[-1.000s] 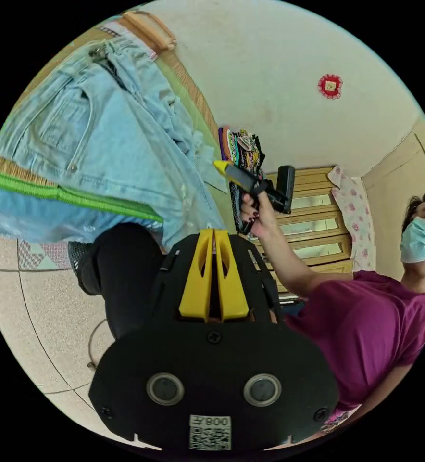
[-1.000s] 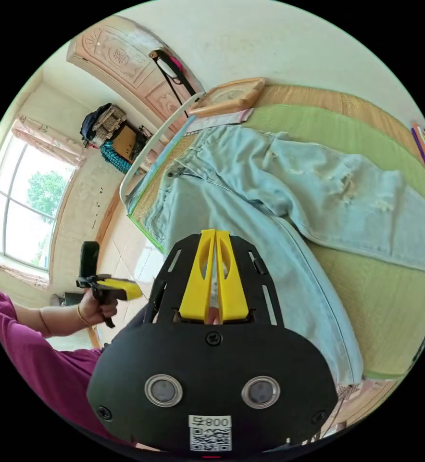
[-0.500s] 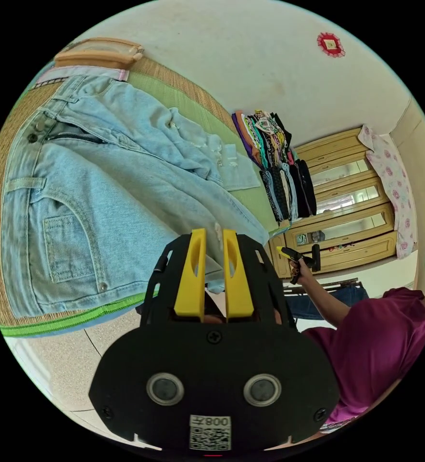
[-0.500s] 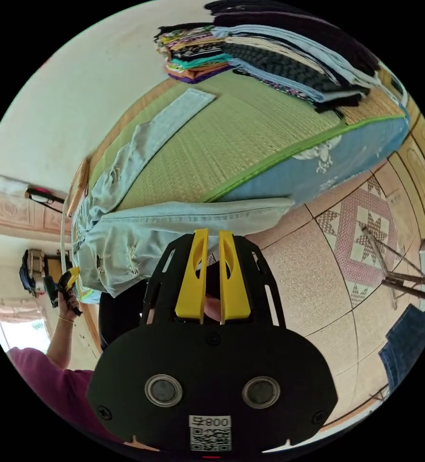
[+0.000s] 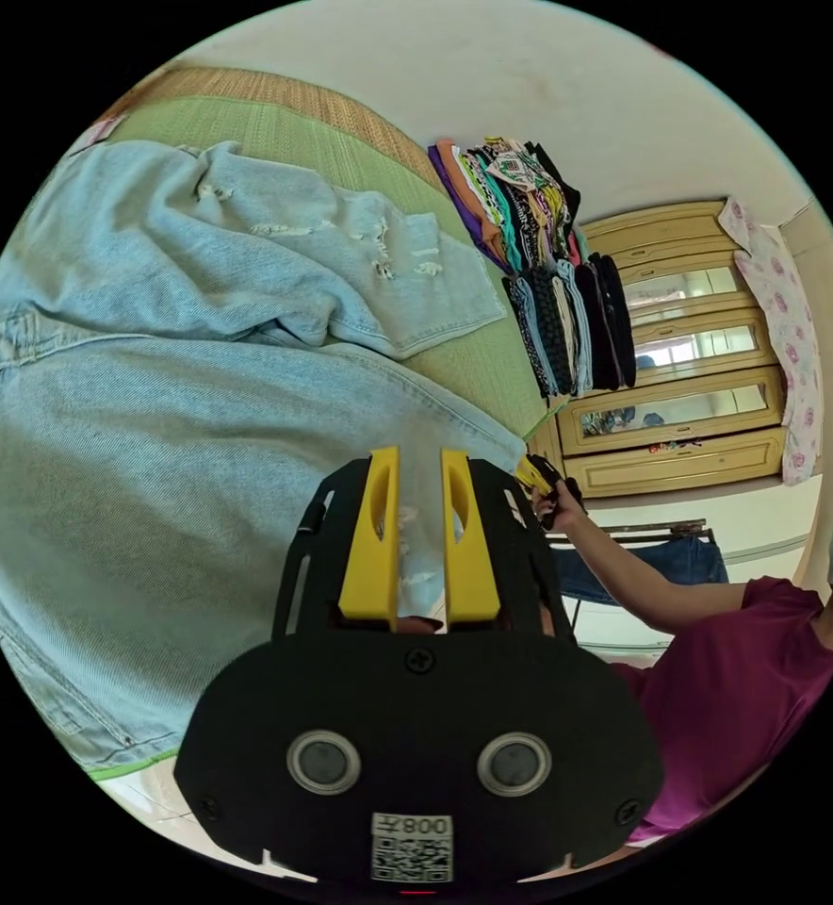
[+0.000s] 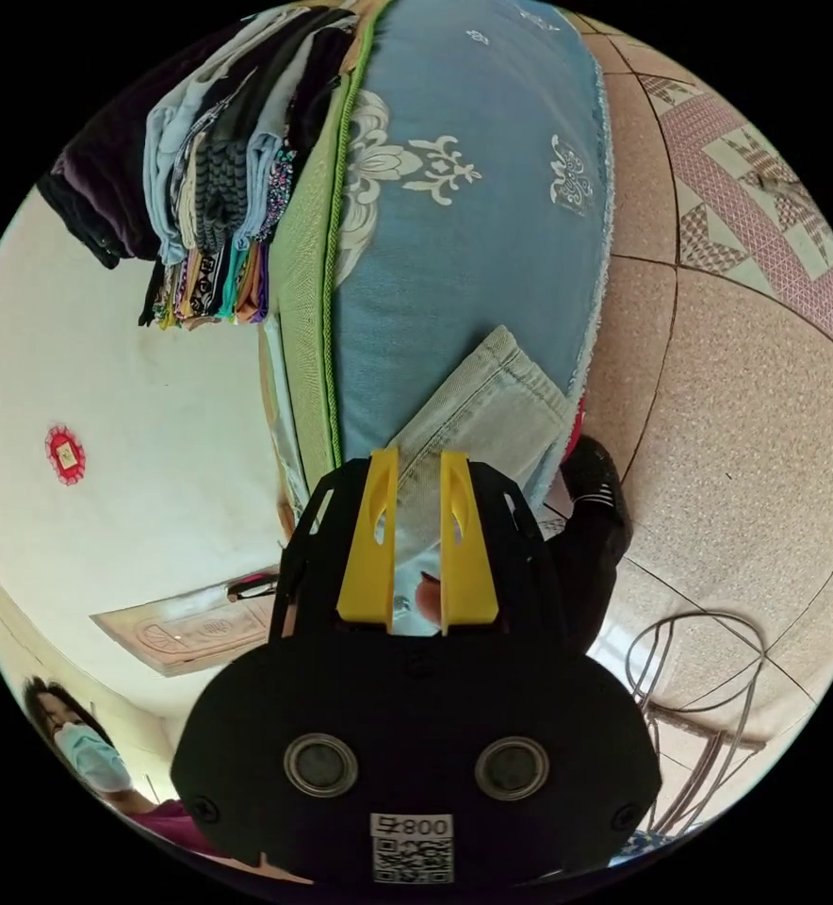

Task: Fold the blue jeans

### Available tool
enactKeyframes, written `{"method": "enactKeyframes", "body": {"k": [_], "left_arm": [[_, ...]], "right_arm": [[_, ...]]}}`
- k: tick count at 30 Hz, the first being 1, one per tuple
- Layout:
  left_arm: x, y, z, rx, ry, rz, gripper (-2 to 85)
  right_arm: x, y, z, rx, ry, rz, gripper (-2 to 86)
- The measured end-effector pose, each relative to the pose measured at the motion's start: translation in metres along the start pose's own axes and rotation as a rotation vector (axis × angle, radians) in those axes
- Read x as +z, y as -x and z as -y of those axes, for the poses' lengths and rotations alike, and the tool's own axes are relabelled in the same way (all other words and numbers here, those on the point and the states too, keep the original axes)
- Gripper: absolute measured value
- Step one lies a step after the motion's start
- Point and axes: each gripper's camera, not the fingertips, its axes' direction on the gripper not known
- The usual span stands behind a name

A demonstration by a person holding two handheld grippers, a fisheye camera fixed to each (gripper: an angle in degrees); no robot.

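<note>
Faded, ripped denim jeans (image 5: 181, 396) on woven mat (image 5: 275, 123).

My left gripper (image 5: 419, 462) has its yellow jaws parted with a gap between them. My right gripper (image 6: 419, 464) likewise has its jaws spread apart; in the left gripper view I see it out at the end of my outstretched right arm (image 5: 624, 584), gripped in my hand (image 5: 560, 501).
</note>
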Motion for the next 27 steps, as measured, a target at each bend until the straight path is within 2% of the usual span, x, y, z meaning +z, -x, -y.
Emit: {"method": "enactKeyframes", "body": {"k": [4,8,11,15,21,27], "left_arm": [[0.008,0.009,0.004,-0.018,0.018,0.024,7.4],[0.015,0.017,0.002,-0.033,0.033,0.035,7.3],[0.021,0.021,-0.002,-0.031,0.076,0.080,7.2],[0.025,0.027,-0.010,-0.038,0.127,0.135,6.4],[0.022,0.043,-0.017,-0.078,0.095,0.085,5.1],[0.027,0.037,0.000,-0.024,0.090,0.045,6.4]], "right_arm": [[-0.017,-0.024,-0.003,-0.002,0.008,0.077,7.1],[-0.032,-0.038,-0.006,-0.036,0.024,0.038,6.6],[-0.036,-0.060,-0.004,0.010,0.013,0.114,6.2],[-0.050,-0.078,-0.008,-0.014,0.005,0.149,1.9],[-0.082,-0.096,-0.009,-0.046,-0.004,0.157,0.5],[-0.100,-0.121,-0.008,-0.012,-0.042,0.164,2.5]]}}
